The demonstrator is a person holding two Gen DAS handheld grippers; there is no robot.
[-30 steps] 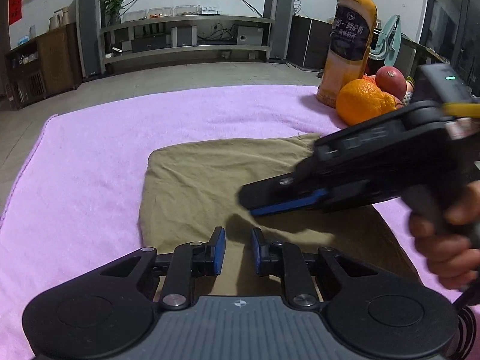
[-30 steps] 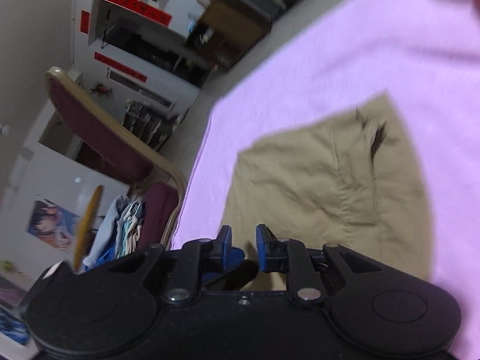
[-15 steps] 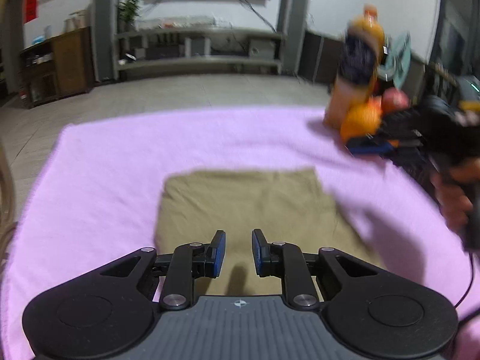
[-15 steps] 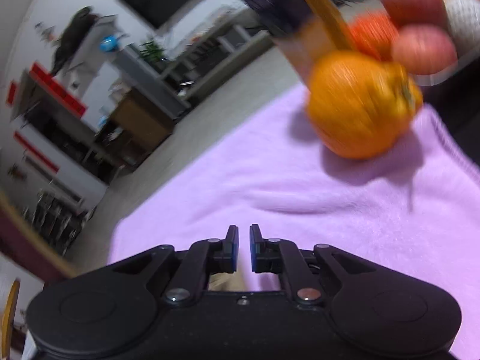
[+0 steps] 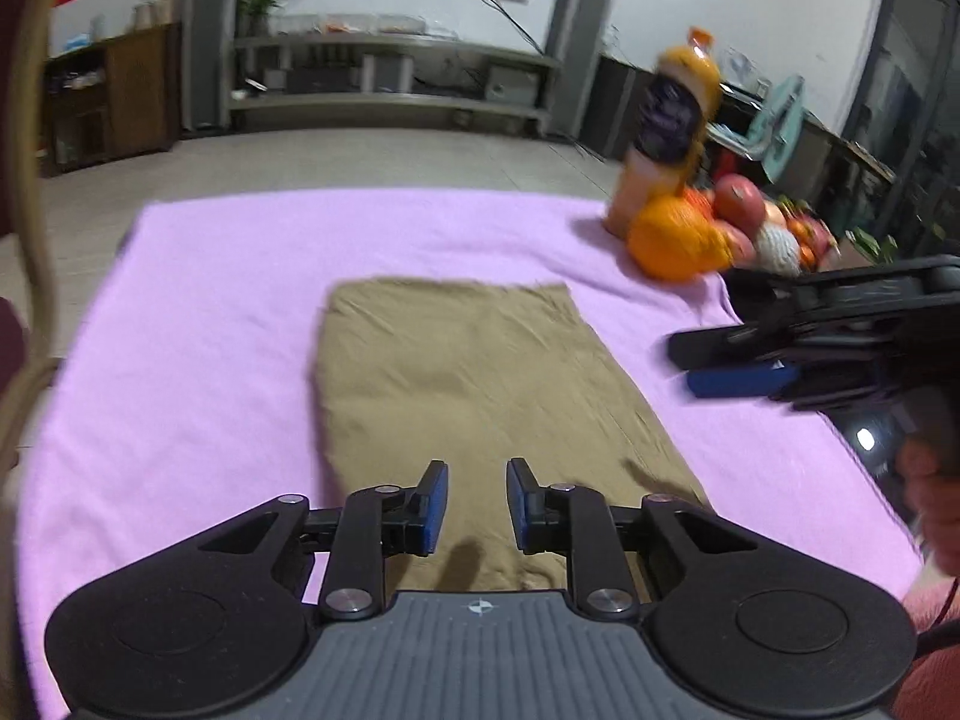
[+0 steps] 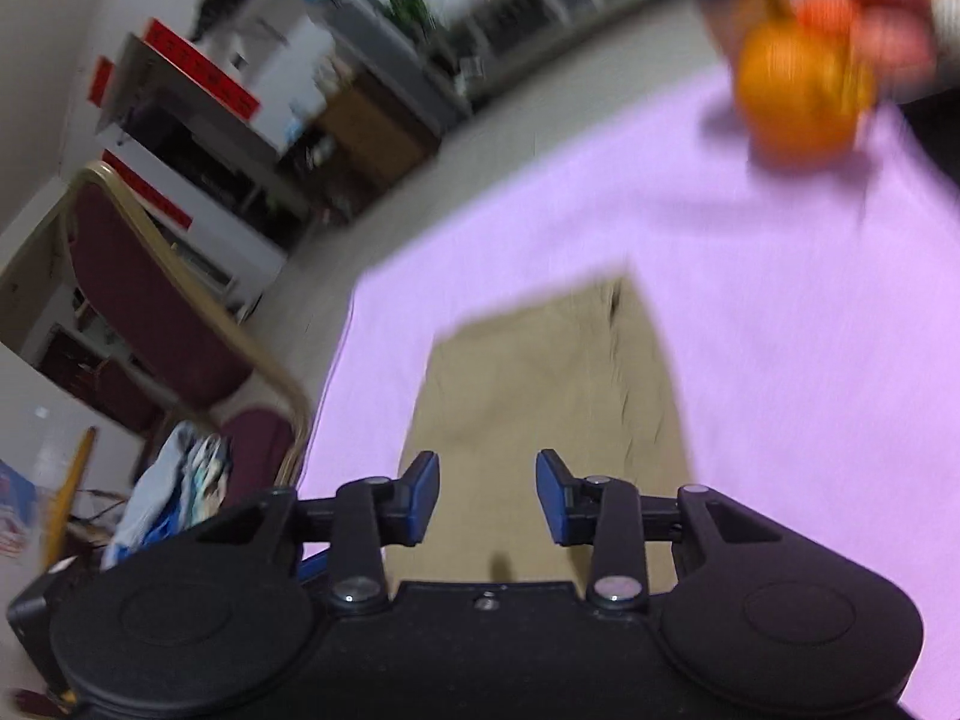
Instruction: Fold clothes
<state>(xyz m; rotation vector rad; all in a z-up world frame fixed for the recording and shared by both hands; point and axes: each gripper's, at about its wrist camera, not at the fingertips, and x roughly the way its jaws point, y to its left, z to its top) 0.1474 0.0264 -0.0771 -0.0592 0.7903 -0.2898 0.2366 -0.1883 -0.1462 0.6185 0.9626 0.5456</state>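
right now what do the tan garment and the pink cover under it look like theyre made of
Tan garment: looks like matte woven cotton, twill perhaps, with soft creases and no sheen. Pink cover: probably terry or fleece, going by its fuzzy, dull surface. Blur leaves both uncertain.

Juice bottle, orange, chair.

blurry: orange fruit, upper right | cut off: hand, right edge | hidden: near end of tan cloth
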